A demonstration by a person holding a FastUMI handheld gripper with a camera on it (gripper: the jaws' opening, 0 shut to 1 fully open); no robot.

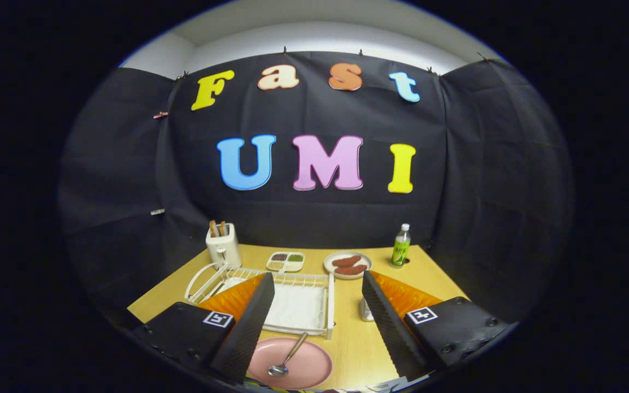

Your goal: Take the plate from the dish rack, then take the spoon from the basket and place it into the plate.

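The tool [314,327] hangs released, fingers spread wide and holding nothing. On the surface [358,344], the pink plate [303,368] sits just in front of the white dish rack [298,305], and the spoon [287,357] lies in the plate.

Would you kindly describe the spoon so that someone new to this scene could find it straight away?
Start at the white dish rack on the wooden table; just in front of it, between the open tongs, lies a pink plate. The spoon rests on that plate, bowl toward the camera and handle pointing at the rack. It is the one slim, shiny metal thing there.
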